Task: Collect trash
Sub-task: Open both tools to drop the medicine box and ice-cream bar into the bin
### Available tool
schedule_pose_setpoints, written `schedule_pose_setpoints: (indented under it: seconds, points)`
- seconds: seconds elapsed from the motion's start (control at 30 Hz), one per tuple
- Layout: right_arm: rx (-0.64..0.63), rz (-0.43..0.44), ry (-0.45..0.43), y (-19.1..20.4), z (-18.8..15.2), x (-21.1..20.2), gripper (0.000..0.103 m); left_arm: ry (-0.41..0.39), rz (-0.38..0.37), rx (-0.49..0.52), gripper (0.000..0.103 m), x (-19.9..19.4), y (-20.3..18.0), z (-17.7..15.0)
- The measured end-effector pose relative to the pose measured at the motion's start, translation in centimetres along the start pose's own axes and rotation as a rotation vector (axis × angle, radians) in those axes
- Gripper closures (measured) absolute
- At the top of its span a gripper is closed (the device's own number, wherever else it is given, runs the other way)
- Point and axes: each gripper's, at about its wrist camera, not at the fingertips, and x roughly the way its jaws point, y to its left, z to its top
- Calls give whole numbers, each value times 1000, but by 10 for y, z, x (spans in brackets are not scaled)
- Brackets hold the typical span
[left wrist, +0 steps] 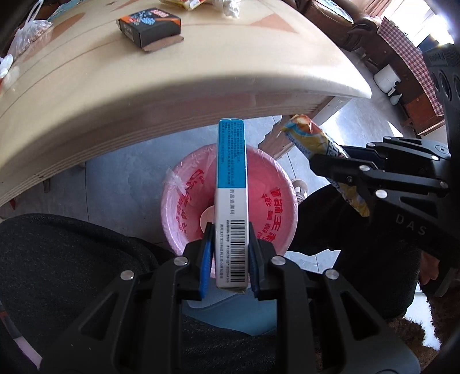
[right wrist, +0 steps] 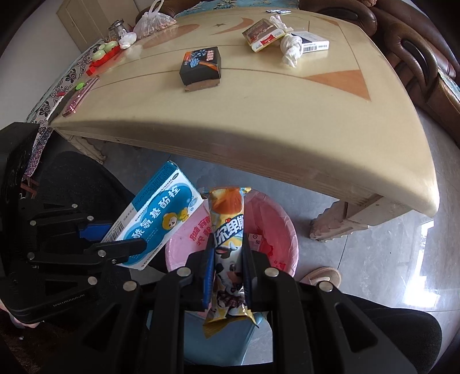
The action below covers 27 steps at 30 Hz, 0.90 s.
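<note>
My left gripper [left wrist: 231, 256] is shut on a blue and white medicine box [left wrist: 231, 184], held edge-on above a pink-lined trash bin [left wrist: 178, 201] on the floor. My right gripper [right wrist: 227, 276] is shut on a yellow snack wrapper [right wrist: 227, 230], also over the pink bin [right wrist: 276, 230]. In the left wrist view the right gripper [left wrist: 339, 172] and the wrapper [left wrist: 310, 135] hang to the right of the box. Seen from the right wrist, the left gripper [right wrist: 123, 244] and the box [right wrist: 161, 218] sit at the left. More trash lies on the table: a black box [right wrist: 201, 64], a red-yellow carton [right wrist: 263, 36], crumpled tissue [right wrist: 290, 47].
The cream table's [right wrist: 287, 138] front edge overhangs just beyond the bin. A person's dark-clothed legs [left wrist: 57, 259] flank the bin, with a shoe [right wrist: 322, 276] at its right. A plastic bag [right wrist: 152, 23], a jar and small items sit at the table's far left. A brown sofa [right wrist: 417, 57] stands behind.
</note>
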Motion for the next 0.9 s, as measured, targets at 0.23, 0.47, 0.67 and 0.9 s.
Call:
schedule_pose_setpoints:
  seconds: [0.23, 0.47, 0.67, 0.9]
  points:
    - [49, 5, 53, -12, -10, 34, 86, 89, -5, -24, 81, 41, 5, -5]
    - [123, 8, 98, -27, -18, 76, 86, 156, -2, -56, 81, 81, 13, -3]
    - [199, 20, 151, -44, -23, 118, 86, 232, -6, -114, 81, 114, 27, 1]
    - [207, 16, 236, -49, -26, 162, 86, 331, -15, -178, 81, 150, 38, 6]
